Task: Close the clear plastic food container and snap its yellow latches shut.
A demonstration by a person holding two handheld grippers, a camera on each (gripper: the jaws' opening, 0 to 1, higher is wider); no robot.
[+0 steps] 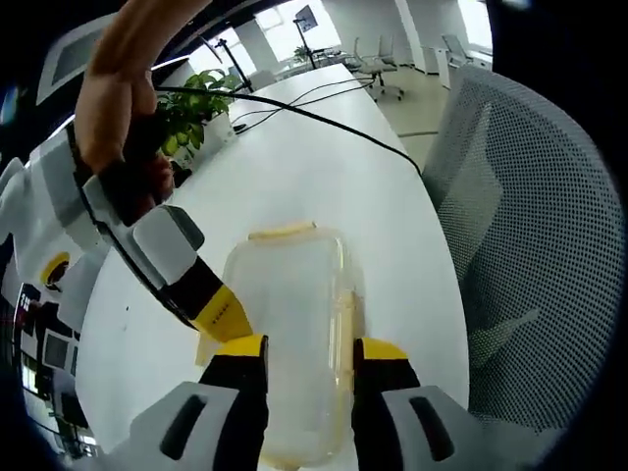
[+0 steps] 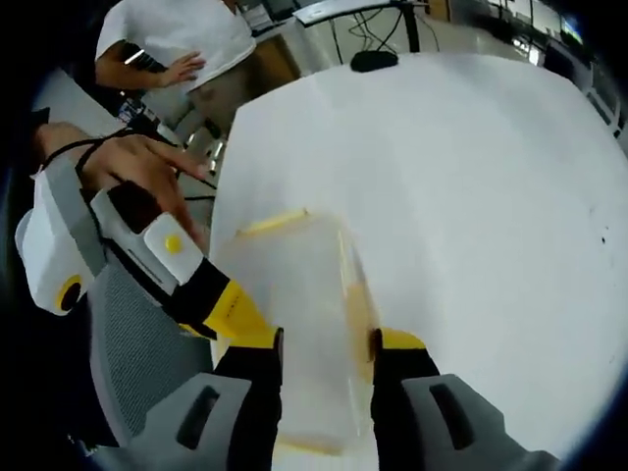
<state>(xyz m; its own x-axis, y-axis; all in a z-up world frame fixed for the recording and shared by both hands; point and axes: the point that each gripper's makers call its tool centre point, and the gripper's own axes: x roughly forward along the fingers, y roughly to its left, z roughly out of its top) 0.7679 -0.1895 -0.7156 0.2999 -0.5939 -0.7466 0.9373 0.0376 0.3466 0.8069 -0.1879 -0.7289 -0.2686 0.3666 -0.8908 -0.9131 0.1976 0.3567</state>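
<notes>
— Where's the container (image 1: 289,339)?
— On the white table (image 1: 324,167), lid on. My left gripper (image 1: 309,355) straddles it, jaws apart — the right gripper (image 2: 326,345) does likewise from the opposite end, gripping nothing.

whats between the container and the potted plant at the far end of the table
In the left gripper view, only bare white table lies between the clear container and the potted plant.

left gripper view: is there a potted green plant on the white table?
Yes: a leafy green potted plant stands on the white table, far beyond the clear plastic food container.
</notes>
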